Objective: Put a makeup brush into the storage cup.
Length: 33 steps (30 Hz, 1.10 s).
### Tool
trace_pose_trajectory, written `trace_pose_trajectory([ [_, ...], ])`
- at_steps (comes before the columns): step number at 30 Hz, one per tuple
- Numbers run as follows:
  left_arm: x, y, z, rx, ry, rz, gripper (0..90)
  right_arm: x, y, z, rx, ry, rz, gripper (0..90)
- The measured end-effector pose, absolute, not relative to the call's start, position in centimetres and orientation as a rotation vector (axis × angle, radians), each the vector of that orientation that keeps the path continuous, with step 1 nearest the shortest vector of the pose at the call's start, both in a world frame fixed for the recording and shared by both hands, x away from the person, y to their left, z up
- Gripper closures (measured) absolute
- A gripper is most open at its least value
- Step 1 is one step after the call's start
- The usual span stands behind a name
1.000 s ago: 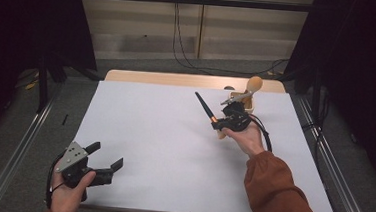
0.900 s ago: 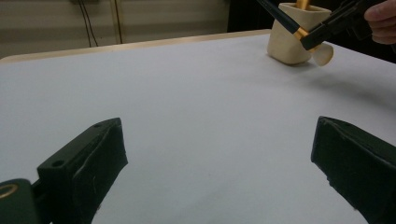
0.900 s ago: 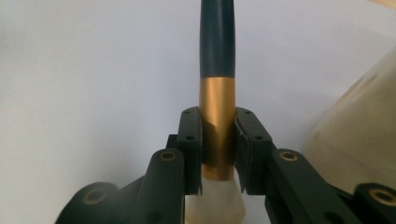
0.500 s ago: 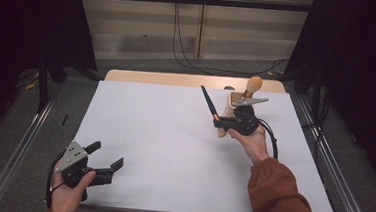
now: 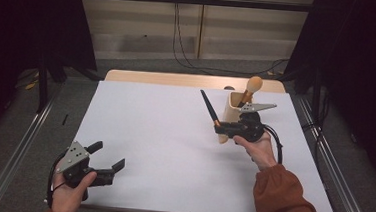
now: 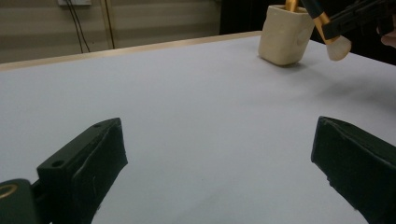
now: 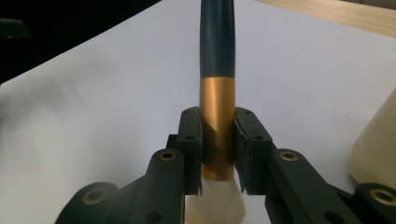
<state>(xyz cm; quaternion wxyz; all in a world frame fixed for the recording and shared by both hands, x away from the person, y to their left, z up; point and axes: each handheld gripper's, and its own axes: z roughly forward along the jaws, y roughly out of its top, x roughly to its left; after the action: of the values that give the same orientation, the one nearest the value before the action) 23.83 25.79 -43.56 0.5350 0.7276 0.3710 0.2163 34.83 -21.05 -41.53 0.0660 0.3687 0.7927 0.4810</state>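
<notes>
Our right tongs (image 7: 218, 154) clamp the dark-handled, gold-ferruled makeup brush (image 7: 217, 88), cream square holder (image 5: 234, 114) at 3 o'clock; left tongs (image 5: 107, 156) gape wide, empty.

Two black jaws rise from the bottom corners, set wide apart over the white-covered desk (image 6: 196, 116) with nothing between them. Far off at upper right stands a cream, squarish holder cup (image 6: 286, 35). Just beside it the other gripper (image 6: 359, 18) clamps a dark-handled, gold-ferruled makeup brush (image 6: 327, 32), pale bristles pointing down.

White-covered table (image 5: 174, 135), wooden far edge, cream holder (image 5: 232, 109) standing near its far right
</notes>
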Motion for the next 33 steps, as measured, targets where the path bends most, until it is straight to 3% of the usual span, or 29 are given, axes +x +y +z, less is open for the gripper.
trace_pose_trajectory([
  [33,23.5,23.6,-43.1,1.824,0.741,0.416,2.1,31.7,-17.0,-41.5,0.756,2.689,1.414,74.1],
])
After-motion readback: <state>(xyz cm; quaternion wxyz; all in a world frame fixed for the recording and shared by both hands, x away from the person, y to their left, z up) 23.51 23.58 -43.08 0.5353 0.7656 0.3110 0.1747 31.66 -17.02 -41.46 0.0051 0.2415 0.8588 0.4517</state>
